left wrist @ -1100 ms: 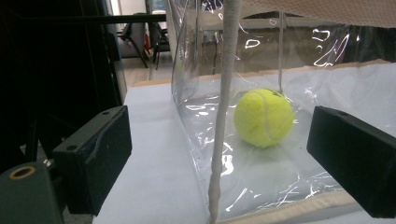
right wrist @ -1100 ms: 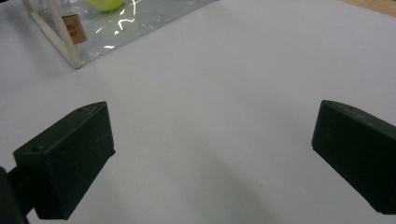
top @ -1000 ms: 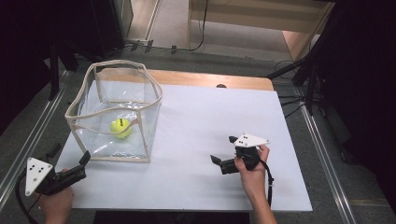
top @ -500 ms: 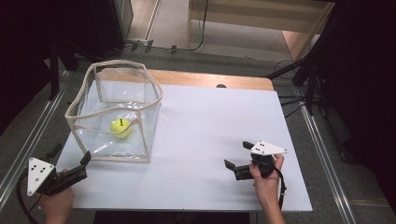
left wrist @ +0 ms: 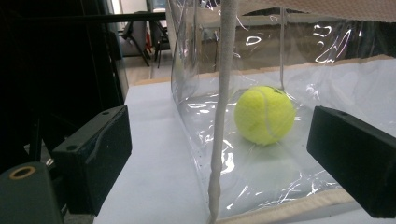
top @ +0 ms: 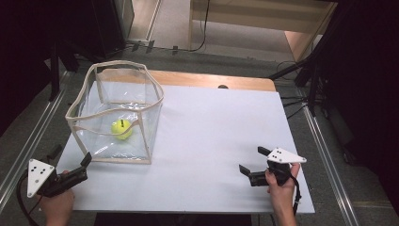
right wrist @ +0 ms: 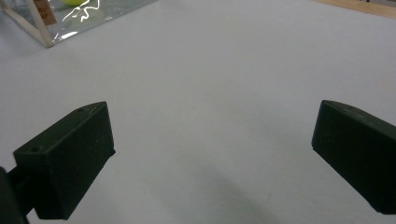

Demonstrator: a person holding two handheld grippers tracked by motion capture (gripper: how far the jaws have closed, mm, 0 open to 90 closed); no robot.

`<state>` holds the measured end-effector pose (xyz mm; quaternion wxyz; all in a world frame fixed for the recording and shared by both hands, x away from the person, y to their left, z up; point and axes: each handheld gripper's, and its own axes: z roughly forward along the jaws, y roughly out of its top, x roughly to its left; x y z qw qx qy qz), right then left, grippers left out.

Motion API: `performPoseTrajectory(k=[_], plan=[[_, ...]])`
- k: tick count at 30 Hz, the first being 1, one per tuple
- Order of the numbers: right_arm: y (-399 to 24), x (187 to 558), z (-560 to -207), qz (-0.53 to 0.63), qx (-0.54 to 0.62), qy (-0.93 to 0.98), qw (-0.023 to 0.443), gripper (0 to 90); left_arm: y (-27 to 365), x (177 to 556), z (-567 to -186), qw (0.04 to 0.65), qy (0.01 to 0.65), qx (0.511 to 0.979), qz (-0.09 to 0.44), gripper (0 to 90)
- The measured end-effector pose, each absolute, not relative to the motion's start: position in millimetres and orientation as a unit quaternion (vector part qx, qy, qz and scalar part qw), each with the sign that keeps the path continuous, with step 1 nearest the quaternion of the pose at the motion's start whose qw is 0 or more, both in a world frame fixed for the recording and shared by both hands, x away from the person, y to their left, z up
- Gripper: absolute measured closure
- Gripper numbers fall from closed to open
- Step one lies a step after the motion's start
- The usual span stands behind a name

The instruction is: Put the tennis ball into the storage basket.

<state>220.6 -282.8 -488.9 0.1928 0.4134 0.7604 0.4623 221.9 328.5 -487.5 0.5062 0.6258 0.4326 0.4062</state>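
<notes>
White table [top: 211, 141], dark surroundings: one clear soft-walled bin [top: 116, 113] stood at its left rear, a yellow tennis ball [top: 122, 129] lying on the bin's floor. Left gripper [top: 70, 162] was spread wide, empty, just beside the bin's near corner. Right gripper [top: 254, 162] was likewise spread wide, empty, over bare tabletop, well apart from the bin.

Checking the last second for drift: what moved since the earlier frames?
The right gripper pulled back toward the person and out toward the table's right edge, jaws open and empty. The left gripper held near the clear plastic bag with beige trim; the yellow tennis ball stayed inside.
</notes>
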Motion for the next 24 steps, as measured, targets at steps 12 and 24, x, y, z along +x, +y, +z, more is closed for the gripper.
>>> performPoseTrajectory(k=[12, 24], plan=[[-311.8, 210.4, -495.2, 0.468, 0.436, 0.741, 0.204, 0.0, 327.7, 221.9, -487.4, 0.504, 0.434, 0.627, 0.406, 6.9], [-347.2, 194.6, -499.0, 0.479, 0.469, 0.708, 0.220, 0.0, 330.4, 222.7, -487.1, 0.511, 0.438, 0.622, 0.400, 6.9]])
